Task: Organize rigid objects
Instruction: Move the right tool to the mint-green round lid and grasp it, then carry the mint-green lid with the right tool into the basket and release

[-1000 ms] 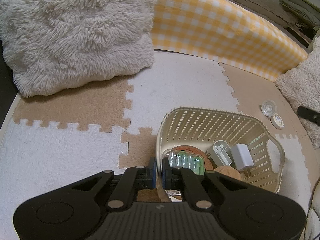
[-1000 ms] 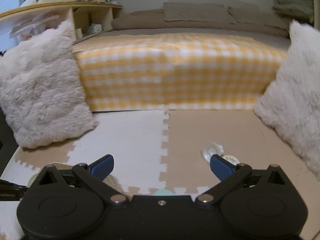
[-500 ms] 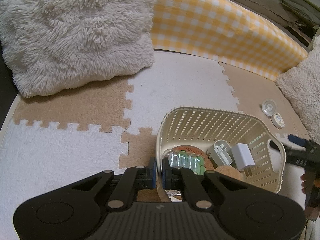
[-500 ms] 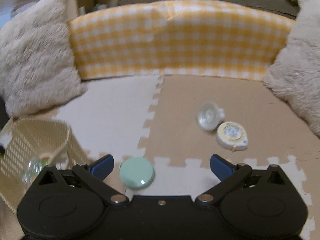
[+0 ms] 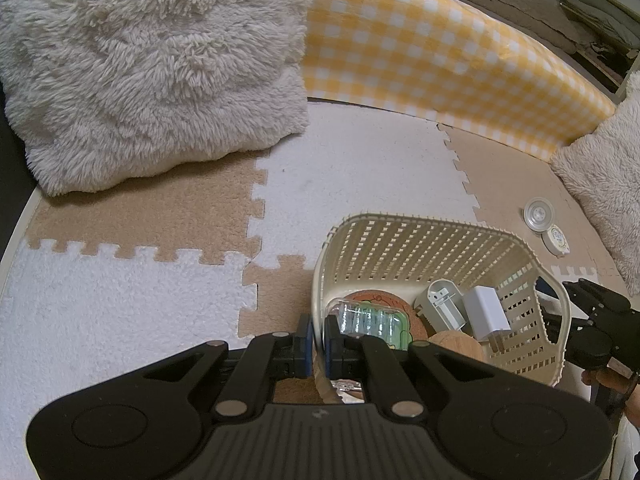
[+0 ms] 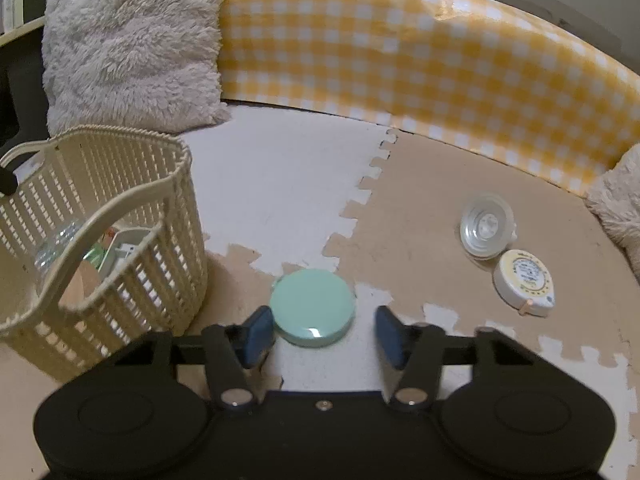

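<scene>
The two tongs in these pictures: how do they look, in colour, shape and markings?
Both tongs, left and right, look alike: a matte black plastic body, wide and rounded, with a round raised disc at each side and a ribbed middle. Black link bars run forward on silver pivot pins to two fingers with blue pads. No cables or lettering show. In the left view, the right tongs appear black too.

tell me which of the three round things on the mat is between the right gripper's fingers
The mint green disc. It lies between the closing right gripper, while the clear lid and tape measure sit apart, farther right.

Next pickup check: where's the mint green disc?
Right wrist view: the mint green disc lies on the floor mat between the closing right gripper fingers, right of the basket.
</scene>
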Demonstrator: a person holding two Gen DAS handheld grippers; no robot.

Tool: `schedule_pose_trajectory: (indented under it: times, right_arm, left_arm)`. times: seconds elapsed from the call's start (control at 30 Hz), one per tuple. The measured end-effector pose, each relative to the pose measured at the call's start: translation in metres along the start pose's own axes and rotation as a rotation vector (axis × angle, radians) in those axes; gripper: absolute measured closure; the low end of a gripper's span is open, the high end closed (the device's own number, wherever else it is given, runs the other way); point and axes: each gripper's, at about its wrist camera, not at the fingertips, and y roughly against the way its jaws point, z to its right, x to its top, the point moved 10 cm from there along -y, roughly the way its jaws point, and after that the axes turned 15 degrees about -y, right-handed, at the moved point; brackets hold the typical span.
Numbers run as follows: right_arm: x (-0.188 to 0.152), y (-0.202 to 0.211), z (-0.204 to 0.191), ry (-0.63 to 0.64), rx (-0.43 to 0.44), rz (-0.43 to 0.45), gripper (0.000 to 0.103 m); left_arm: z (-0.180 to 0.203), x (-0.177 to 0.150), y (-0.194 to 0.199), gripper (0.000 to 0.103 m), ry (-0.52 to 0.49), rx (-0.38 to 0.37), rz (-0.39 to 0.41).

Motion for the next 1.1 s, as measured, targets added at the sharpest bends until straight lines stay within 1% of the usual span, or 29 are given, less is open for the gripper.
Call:
schedule_pose_trajectory:
  times: [0.1,0.27,0.33,0.4,0.57,0.7,0.83,0.97,1.1]
  right_arm:
    - [0.0,-0.004,-0.005,0.011,0.012,0.0,0.05]
    - [-0.002,-0.013,-0.009,0.024,0.008,-0.008,0.05]
    - [-0.002,-0.013,-0.008,0.015,0.007,-0.008,0.052]
    - [-0.002,-0.013,-0.007,0.006,0.008,-0.015,0.052]
    - [0.004,-0.009,0.0,-0.027,-0.027,-0.013,0.052]
    - [0.024,0.006,0.009,-0.098,-0.05,0.039,0.052]
    - [0.051,0.029,0.007,-0.141,-0.041,0.113,0.052]
    - [0.073,0.054,-0.008,-0.168,0.012,0.157,0.052]
    - [0.084,0.074,-0.035,-0.149,0.065,0.168,0.052]
  left_arm:
    - [0.0,0.0,0.0,0.098,-0.002,0.0,-0.001]
    - [0.0,0.0,0.0,0.098,-0.001,0.0,0.0]
    - [0.0,0.0,0.0,0.098,-0.001,0.001,0.0]
    - [0.0,0.0,0.0,0.098,-0.001,0.001,-0.001]
    - [0.0,0.0,0.0,0.098,-0.001,0.0,0.0]
    - [0.001,0.001,-0.001,0.098,0.0,-0.001,-0.001]
    - [0.001,0.001,-0.001,0.098,0.002,-0.001,-0.001]
    - [0.001,-0.001,-0.002,0.098,0.004,-0.004,-0.006]
    - [0.001,-0.001,-0.003,0.098,-0.001,-0.002,-0.009]
